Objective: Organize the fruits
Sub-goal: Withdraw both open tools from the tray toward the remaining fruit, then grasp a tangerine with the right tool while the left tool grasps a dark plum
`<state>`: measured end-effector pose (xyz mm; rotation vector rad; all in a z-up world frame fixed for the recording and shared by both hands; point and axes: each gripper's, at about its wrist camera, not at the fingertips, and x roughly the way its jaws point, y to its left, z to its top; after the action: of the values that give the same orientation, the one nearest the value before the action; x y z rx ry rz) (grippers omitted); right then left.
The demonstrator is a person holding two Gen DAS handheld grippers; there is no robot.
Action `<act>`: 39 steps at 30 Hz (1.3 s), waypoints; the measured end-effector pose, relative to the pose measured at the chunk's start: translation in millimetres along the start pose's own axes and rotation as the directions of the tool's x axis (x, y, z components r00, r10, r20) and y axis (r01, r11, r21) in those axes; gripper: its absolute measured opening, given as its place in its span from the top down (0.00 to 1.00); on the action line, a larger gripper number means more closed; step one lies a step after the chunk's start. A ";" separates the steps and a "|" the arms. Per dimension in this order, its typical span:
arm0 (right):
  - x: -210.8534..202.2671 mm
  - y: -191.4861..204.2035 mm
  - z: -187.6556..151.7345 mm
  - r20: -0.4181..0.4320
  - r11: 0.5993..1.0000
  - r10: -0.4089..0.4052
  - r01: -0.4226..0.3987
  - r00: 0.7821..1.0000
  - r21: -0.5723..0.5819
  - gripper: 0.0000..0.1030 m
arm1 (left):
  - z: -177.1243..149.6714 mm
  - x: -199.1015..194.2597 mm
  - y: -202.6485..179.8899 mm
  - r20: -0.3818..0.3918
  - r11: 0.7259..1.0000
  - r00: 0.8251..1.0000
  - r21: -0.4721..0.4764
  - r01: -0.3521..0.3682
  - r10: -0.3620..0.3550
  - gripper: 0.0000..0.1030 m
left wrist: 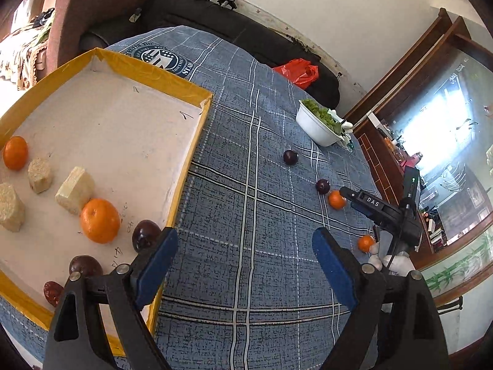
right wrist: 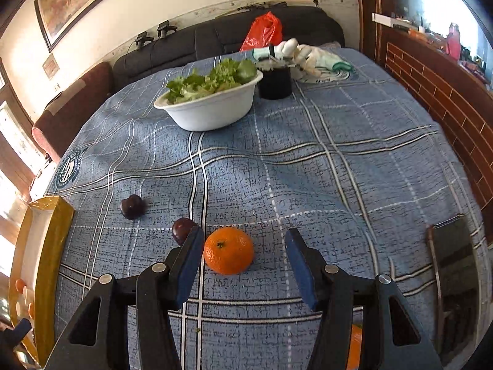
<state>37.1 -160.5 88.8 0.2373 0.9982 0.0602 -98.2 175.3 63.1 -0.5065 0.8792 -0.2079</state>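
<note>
A yellow-rimmed tray (left wrist: 197,92) at the left holds two oranges (left wrist: 100,220), dark plums (left wrist: 144,234) and pale corn pieces (left wrist: 75,189). My left gripper (left wrist: 245,265) is open and empty, over the cloth beside the tray's right wall. On the cloth lie two plums (left wrist: 290,157) (left wrist: 322,186) and two oranges (left wrist: 336,199) (left wrist: 365,243). My right gripper (right wrist: 245,262) is open, with an orange (right wrist: 229,250) between its fingers, apart from both pads. A plum (right wrist: 182,229) sits by its left finger, another (right wrist: 132,206) further left. The right gripper also shows in the left wrist view (left wrist: 349,197).
A white bowl of lettuce (right wrist: 212,104), a black cup (right wrist: 275,80) and gloves (right wrist: 308,55) stand at the far side. A dark phone (right wrist: 453,265) lies at the right. The tray edge (right wrist: 52,246) shows at left. A sofa with a red bag (right wrist: 265,30) lies behind the table.
</note>
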 end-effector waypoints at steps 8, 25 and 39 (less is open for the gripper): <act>20.6 4.7 -16.2 0.008 0.999 0.047 -0.047 0.999 -0.012 0.60 | 15.4 22.5 -32.9 -0.019 0.996 0.999 0.083 -0.040 0.042 0.14; -1.4 -51.2 -9.8 0.115 0.962 0.168 -0.188 0.979 0.196 0.60 | 35.7 198.4 -172.7 -0.137 0.881 0.986 0.472 -0.018 0.094 0.43; -0.7 -47.8 -8.0 0.113 0.965 0.172 -0.191 0.979 0.182 0.60 | 29.2 205.5 -170.3 -0.123 0.884 0.987 0.465 -0.035 0.103 0.75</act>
<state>27.2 -205.7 74.5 0.5051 0.8847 0.1189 58.6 -39.1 24.3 -0.0118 0.9500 -0.3816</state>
